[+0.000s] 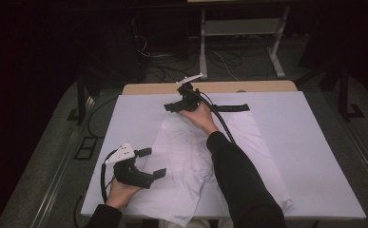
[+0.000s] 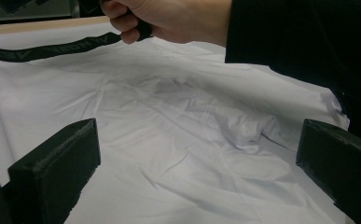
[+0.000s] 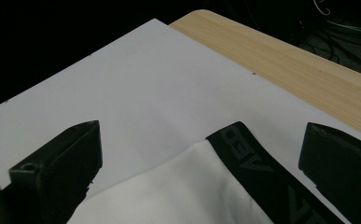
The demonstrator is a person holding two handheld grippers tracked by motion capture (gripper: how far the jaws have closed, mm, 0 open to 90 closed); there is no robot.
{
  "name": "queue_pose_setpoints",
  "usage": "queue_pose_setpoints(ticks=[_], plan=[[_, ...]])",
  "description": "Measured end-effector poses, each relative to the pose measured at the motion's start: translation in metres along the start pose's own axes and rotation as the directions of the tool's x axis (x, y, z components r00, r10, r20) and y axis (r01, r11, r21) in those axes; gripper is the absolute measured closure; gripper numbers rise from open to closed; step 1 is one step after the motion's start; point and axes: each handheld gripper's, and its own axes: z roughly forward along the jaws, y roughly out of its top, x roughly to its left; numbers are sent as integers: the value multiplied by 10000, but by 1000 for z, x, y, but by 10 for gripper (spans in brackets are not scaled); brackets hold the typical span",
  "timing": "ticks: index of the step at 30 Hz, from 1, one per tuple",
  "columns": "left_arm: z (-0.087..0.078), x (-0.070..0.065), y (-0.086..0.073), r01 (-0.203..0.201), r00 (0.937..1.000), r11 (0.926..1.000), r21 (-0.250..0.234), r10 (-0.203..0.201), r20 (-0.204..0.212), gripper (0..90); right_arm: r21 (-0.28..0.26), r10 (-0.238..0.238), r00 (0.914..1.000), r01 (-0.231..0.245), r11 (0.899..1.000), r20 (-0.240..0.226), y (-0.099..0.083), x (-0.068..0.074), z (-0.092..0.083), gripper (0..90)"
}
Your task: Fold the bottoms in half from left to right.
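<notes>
Lying at the frame's centre, the white shorts spread over the counter, waistband uppermost. Left tool, lower left, gapes empty; right tool, upper centre, gapes empty above the waistband's end.

The garment is lying on the desk, its waistband sitting at the far edge.
</notes>
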Motion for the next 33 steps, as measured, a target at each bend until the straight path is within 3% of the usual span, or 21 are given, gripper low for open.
queue_pose_setpoints(ticks=[15,22,33], plan=[[0,0,0,2,10000,10000,-52,-2,54,0,-17,139,9997,-139,9999,212,1,-4,21,0],[-1,1,1,27,10000,10000,-93,-26,59,0,-15,180,9997,-179,9998,155,1,-2,33,107],[-2,1,1,52,10000,9999,-151,-51,67,0,181,228,9963,-243,9995,826,-5,0,50,263]])
